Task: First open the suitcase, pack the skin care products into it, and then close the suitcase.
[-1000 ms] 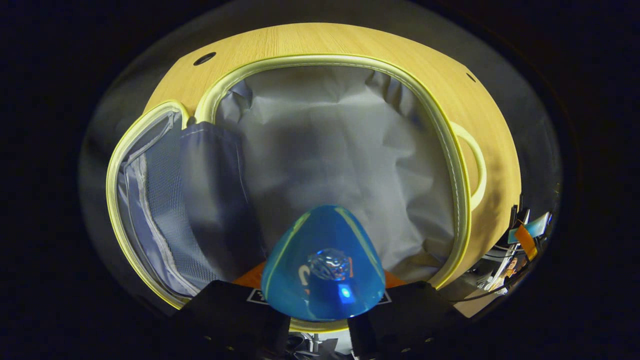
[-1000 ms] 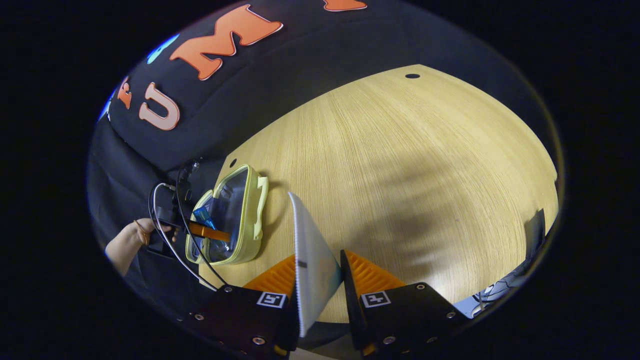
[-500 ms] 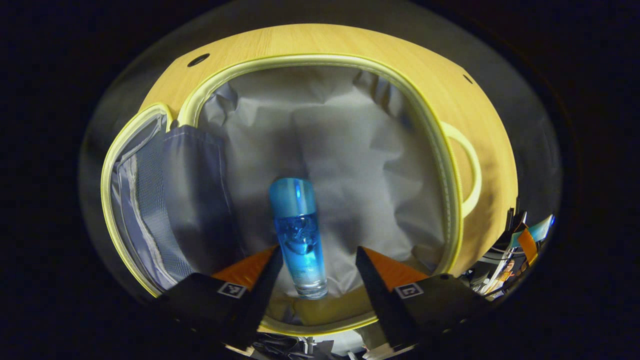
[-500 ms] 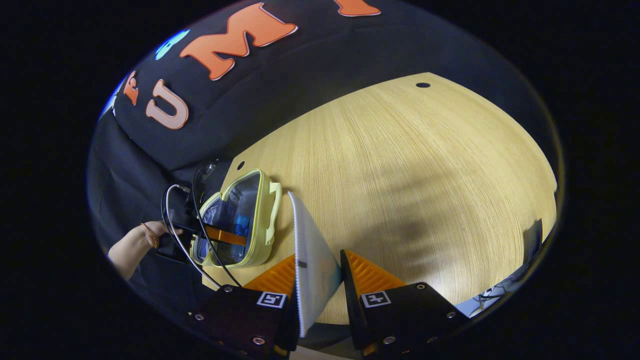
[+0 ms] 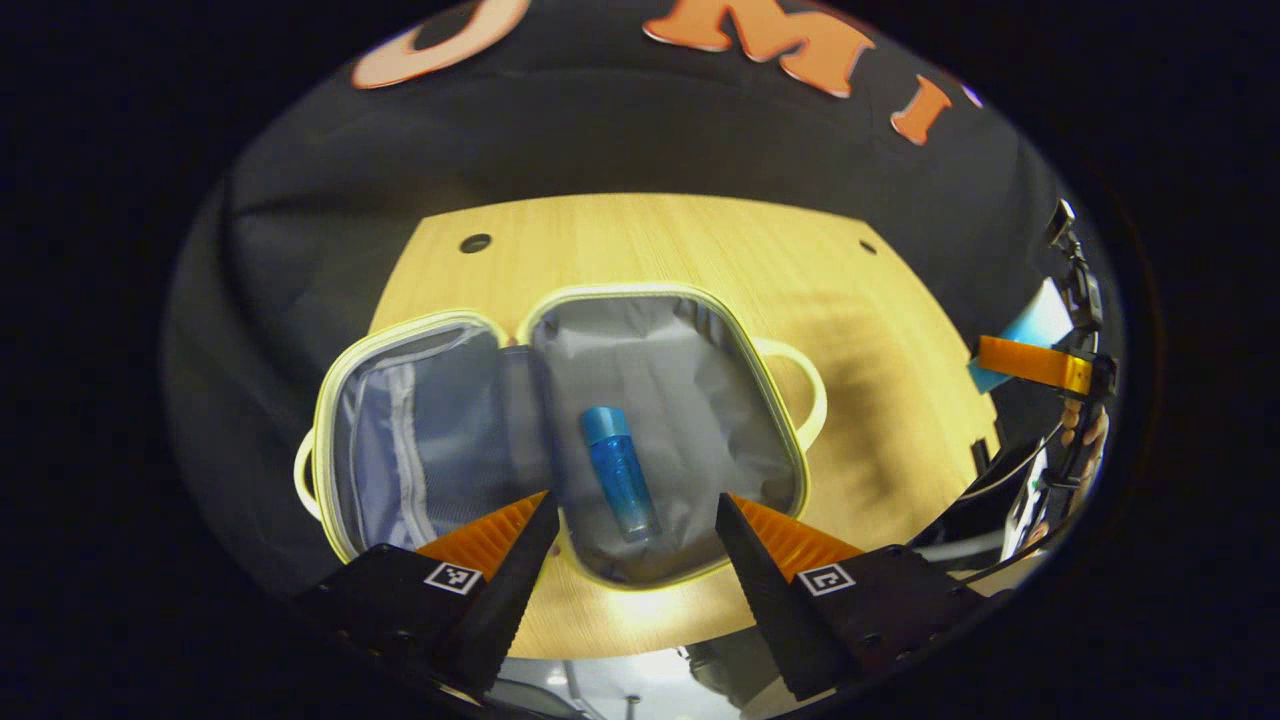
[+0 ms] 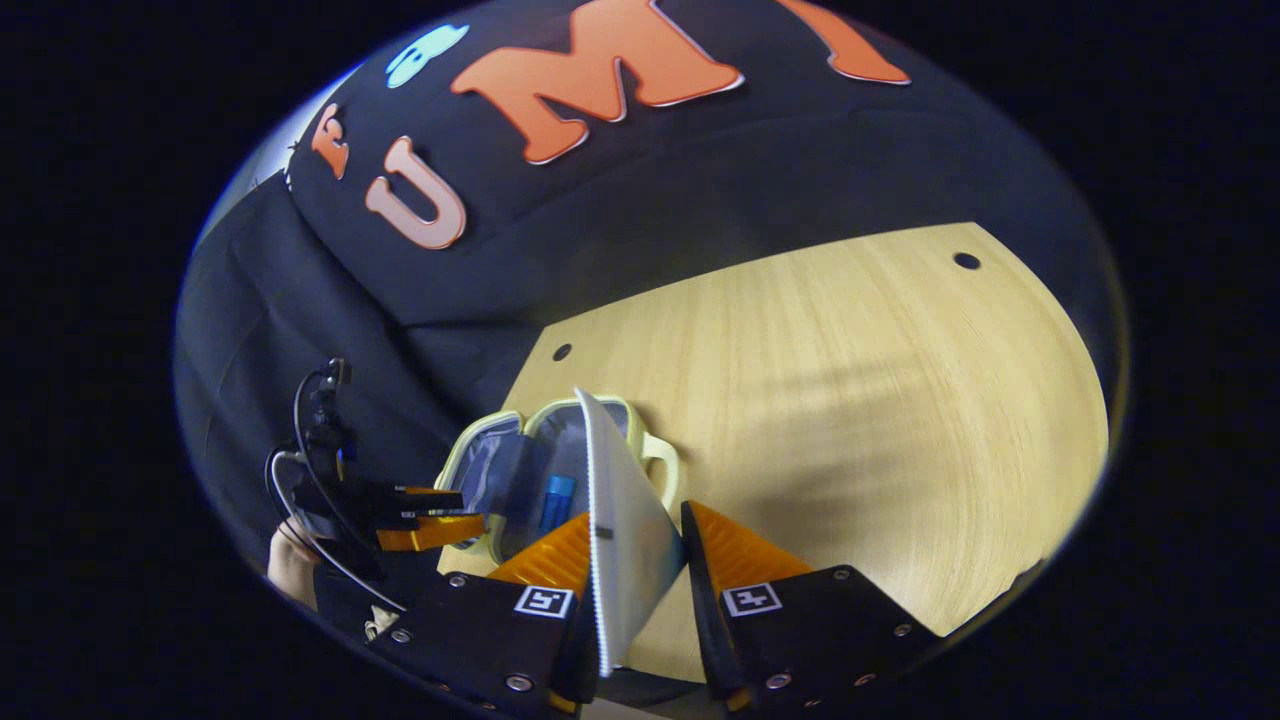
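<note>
While the left gripper (image 5: 635, 530) gapes above the bottle (image 5: 620, 472) in the suitcase (image 5: 640, 310), the right gripper (image 6: 635, 545) pinches a tube (image 6: 625, 520).

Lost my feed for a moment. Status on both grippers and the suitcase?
Left gripper open, above suitcase. Blue bottle lying inside. Right gripper shut on white tube. Nothing blocking the opening.

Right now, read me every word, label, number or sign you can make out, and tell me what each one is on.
Blue bottle in the suitcase: any print is too small to read.
White tube: nothing readable on the side that shows.
Square markers: black-and-white coded patterns, no words or numbers.
So there is no readable text.
</note>
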